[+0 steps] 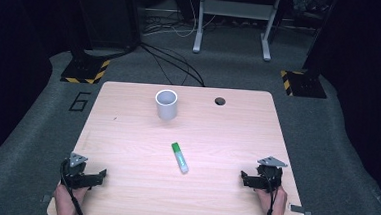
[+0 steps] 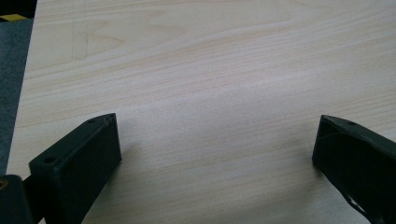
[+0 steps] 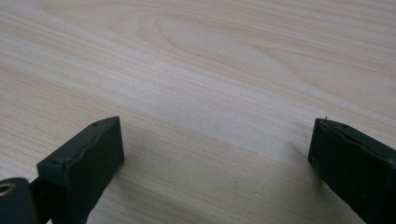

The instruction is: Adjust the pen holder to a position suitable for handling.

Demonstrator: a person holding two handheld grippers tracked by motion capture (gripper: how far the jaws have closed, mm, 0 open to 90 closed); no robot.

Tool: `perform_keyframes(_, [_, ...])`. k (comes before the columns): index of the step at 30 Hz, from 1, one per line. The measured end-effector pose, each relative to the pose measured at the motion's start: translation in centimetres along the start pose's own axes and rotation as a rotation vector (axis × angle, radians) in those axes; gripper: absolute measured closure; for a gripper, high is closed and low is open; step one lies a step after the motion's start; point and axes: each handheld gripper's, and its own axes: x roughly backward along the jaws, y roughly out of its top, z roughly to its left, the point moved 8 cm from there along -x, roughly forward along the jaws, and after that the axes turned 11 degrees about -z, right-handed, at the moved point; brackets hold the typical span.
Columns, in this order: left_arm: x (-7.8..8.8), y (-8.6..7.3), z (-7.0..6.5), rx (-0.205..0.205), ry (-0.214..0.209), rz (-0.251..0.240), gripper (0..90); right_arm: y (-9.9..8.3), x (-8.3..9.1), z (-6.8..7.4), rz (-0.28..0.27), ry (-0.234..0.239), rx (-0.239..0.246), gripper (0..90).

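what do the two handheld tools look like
Both are black. The left tool and right tool each carry a grey three-cornered plate on top, and a black cable trails back from each along the forearm. Up close, the jaws are blocky matte-black pieces with small holes near their tips, seen over the pale wood table. The forearms look bare, with no sleeves in view.

Left gripper (image 1: 94,178) and right gripper (image 1: 246,180) low, well apart; jaws wide, empty

The table (image 1: 128,113) is evenly, brightly lit from overhead — its surroundings fall dark. Both gripper views look soft, with faint shadows.
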Motion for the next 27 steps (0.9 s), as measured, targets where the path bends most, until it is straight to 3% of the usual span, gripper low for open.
perform_keyframes(3, [-0.2,0.1,0.0,0.004,0.008,-0.020,0.9,0.0,0.0,0.0,0.005,0.001,-0.003,2.9])
perform_keyframes(13, [-0.2,0.1,-0.2,0.016,0.023,-0.008,0.3,0.0,0.0,0.0,0.003,0.001,-0.003,2.7])
perform_keyframes(15, [-0.5,0.3,-0.4,0.017,0.011,-0.007,0.2,0.0,0.0,0.0,0.004,0.001,-0.006,2.7])
perform_keyframes(18, [-1.0,1.3,-1.2,0.027,-0.045,-0.004,2.3,0.0,0.0,0.0,0.003,0.001,-0.003,2.8])
perform_keyframes(27, [-1.8,4.1,-3.0,0.018,-0.101,-0.044,3.3,0.0,0.0,0.0,0.002,0.002,-0.003,3.0])
